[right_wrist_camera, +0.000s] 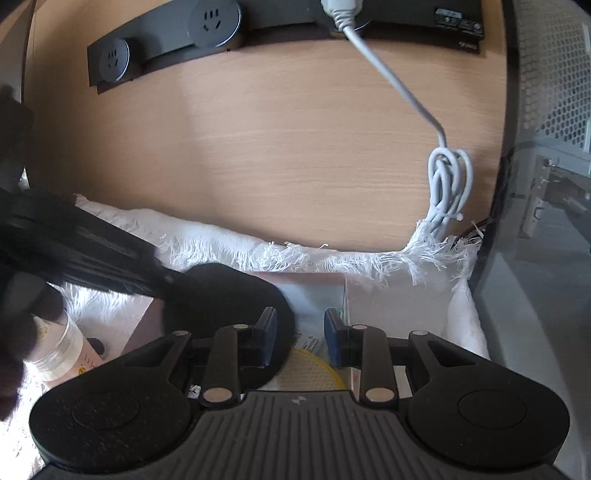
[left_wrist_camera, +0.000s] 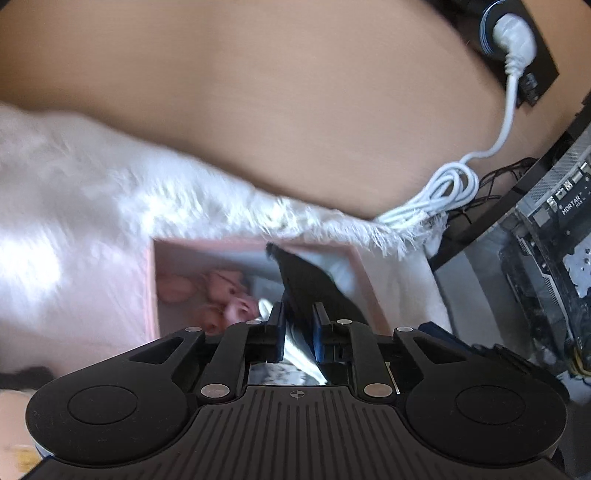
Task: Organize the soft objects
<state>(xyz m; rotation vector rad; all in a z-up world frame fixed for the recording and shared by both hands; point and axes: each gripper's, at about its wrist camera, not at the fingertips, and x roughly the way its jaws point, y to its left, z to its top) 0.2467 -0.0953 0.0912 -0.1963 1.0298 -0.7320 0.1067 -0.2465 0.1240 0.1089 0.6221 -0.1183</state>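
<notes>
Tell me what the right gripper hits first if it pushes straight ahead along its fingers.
Probably the inside of the pink box: the right gripper points into it, over a yellow mesh item and some packets. The jaws stand apart, empty. Depth is hard to judge.

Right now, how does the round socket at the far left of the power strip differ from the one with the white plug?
The far-left socket is empty, its holes showing; the plugged socket holds a white plug. The far-left socket is fully in view; the plugged socket is mostly covered and cut off by the picture's top edge. Both sit in the same black strip.
</notes>
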